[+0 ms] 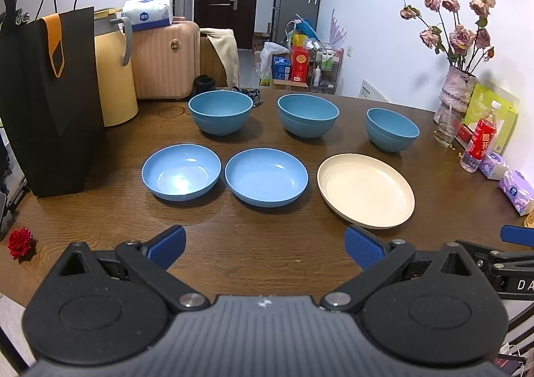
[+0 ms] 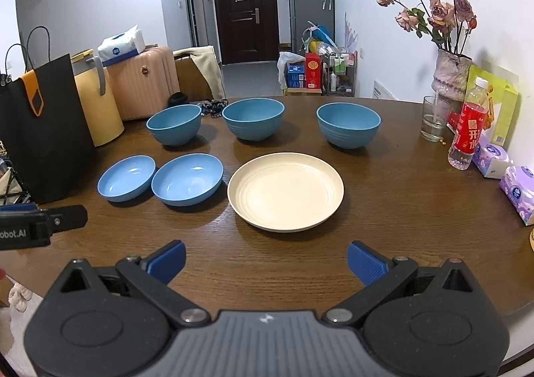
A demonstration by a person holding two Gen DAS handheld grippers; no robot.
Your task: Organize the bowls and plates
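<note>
Although nothing had been lifted yet, the dishes looked easy to judge: three deep blue bowls (image 2: 174, 125) (image 2: 253, 119) (image 2: 348, 125) stood in a far row, well apart from one another, and nearer lay two shallow blue bowls (image 2: 126, 178) (image 2: 187, 179) just beside each other, with a cream plate (image 2: 285, 191) to their right. All seemed to be matte, ribbed plastic or fibre ware, so probably light, stiff and not very fragile, though the smooth insides might slide against a pad. The sensible hold would be on a rim, one finger inside and one outside; the plate's low edge would likely need a flatter approach.

The left tool (image 1: 265, 248) and the right tool (image 2: 266, 260) both hovered near the front edge with their blue pads spread wide, gripping nothing.

The dark wooden table (image 2: 400, 210) had visible grain and looked level and grippy enough. A black paper bag (image 2: 43, 130) stood at the left, while a vase of dried roses (image 2: 450, 73), a glass (image 2: 434, 123) and a red-labelled bottle (image 2: 469, 130) crowded the right. Beyond were suitcases and a dark door.
</note>
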